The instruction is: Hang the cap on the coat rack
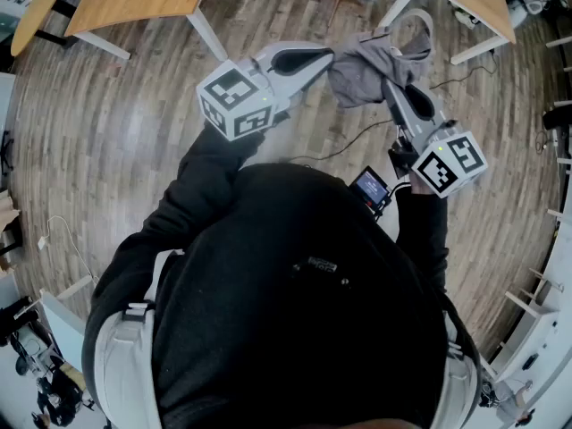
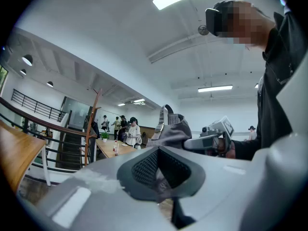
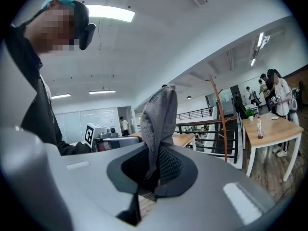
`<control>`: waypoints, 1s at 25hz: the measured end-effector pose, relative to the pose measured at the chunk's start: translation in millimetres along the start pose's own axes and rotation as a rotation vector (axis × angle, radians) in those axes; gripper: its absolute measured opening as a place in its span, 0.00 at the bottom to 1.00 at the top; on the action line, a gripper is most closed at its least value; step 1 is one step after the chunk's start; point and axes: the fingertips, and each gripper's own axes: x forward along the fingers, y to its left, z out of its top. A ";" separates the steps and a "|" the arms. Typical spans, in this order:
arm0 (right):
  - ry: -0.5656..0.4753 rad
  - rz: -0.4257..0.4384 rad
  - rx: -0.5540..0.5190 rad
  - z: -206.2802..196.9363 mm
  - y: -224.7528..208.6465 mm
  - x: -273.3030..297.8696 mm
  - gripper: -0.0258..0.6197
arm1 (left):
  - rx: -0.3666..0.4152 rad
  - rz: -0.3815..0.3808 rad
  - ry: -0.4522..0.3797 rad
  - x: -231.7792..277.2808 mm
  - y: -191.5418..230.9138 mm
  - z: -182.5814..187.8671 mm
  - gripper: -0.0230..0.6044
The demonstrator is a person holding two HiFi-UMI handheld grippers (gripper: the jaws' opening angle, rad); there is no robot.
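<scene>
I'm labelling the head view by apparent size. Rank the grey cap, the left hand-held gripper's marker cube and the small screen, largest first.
1-2. grey cap and marker cube on the left hand-held gripper: they look about alike, the cap perhaps slightly larger.
3. small screen: clearly smallest.

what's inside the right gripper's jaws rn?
A fold of the grey cap, pinched in the shut right gripper; the rest stands up above the jaws. How far down the fabric reaches is covered by the pads.

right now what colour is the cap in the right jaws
The cap is plain grey, clearest in the right gripper view.
</scene>
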 end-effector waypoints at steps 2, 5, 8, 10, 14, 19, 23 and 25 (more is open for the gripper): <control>0.004 0.005 -0.007 1.0 -0.3 3.3 0.08 | 0.008 0.028 -0.020 -0.3 6.3 7.7 0.04; 0.007 0.008 -0.013 0.0 -2.3 5.5 0.08 | 0.017 0.039 -0.031 0.7 8.6 13.0 0.04; 0.006 0.017 -0.015 0.2 -5.1 4.0 0.08 | 0.024 0.040 -0.034 4.8 5.6 14.4 0.04; 0.004 0.030 -0.017 1.9 -11.7 -2.7 0.08 | 0.027 0.044 -0.033 15.5 0.3 14.3 0.04; 0.001 0.033 -0.005 1.4 -28.9 -16.8 0.08 | 0.024 0.058 -0.019 34.5 -8.4 7.9 0.04; 0.025 0.039 -0.023 -12.3 -32.8 -25.0 0.08 | 0.035 0.046 -0.044 44.2 -17.0 3.8 0.04; 0.047 0.044 0.000 -22.7 -45.1 -32.3 0.08 | 0.042 0.034 -0.037 66.8 -22.4 1.8 0.04; 0.052 0.044 0.007 -24.7 -47.7 -30.3 0.08 | 0.045 0.032 -0.026 74.1 -19.7 2.4 0.04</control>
